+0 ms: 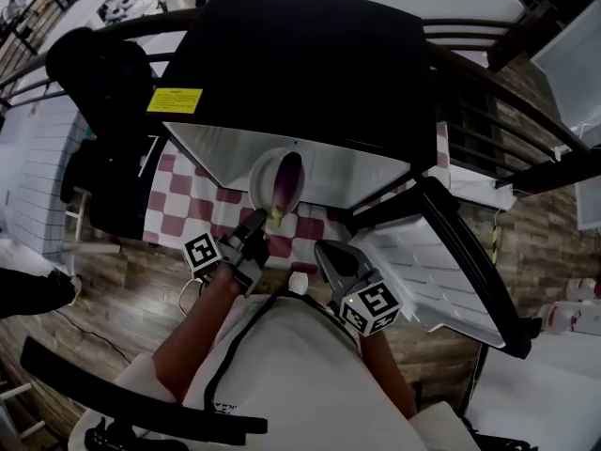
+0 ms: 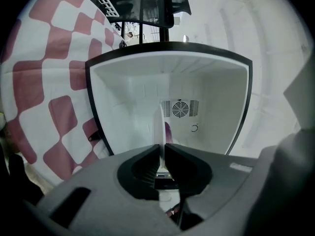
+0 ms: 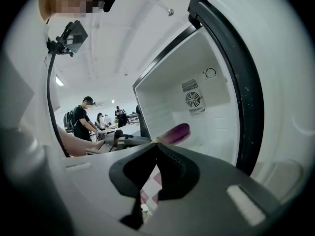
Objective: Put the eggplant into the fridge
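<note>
A purple eggplant (image 1: 287, 181) lies on a white plate (image 1: 263, 178) at the mouth of the open black fridge (image 1: 300, 64). My left gripper (image 1: 255, 222) is shut on the plate's near rim and holds it level. In the left gripper view the plate's thin edge (image 2: 158, 127) stands between the jaws, the eggplant (image 2: 169, 132) peeks out behind it, and the white fridge interior (image 2: 216, 97) lies ahead. My right gripper (image 1: 324, 250) hangs to the right with jaws shut and nothing in them. Its view shows the eggplant (image 3: 177, 132) in front of the fridge cavity.
The fridge door (image 1: 441, 261) stands swung open to the right. A red-and-white checkered cloth (image 1: 188, 195) covers the surface left of the fridge. A black chair (image 1: 103, 73) stands at the far left. Several people (image 3: 83, 114) work at tables in the background.
</note>
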Action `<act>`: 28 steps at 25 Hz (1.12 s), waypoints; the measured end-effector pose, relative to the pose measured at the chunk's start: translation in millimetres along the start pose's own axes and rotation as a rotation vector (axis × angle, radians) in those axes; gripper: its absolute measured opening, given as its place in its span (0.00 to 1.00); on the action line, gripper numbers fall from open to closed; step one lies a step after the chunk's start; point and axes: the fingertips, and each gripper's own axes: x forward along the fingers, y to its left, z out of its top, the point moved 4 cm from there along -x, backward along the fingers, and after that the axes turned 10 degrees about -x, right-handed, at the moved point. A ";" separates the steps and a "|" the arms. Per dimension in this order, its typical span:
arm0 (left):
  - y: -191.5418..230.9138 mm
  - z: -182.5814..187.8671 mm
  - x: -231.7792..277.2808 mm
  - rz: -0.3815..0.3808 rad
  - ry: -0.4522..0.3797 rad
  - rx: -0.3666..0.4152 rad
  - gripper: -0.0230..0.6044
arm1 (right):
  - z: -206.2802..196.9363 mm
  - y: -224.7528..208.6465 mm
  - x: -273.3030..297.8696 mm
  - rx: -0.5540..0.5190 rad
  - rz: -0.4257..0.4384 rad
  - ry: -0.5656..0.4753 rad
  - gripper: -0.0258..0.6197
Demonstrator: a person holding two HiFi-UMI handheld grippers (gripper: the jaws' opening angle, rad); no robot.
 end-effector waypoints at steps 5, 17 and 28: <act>13.8 -10.8 11.2 -0.010 -0.016 0.003 0.10 | -6.7 -8.1 -9.4 -0.013 0.029 0.016 0.05; 43.3 -4.3 35.5 -0.001 0.031 0.051 0.10 | -30.5 -37.6 22.9 -0.020 -0.084 0.065 0.05; 64.0 11.5 65.9 -0.007 0.087 0.030 0.10 | -43.9 -48.4 51.3 0.018 -0.192 0.114 0.05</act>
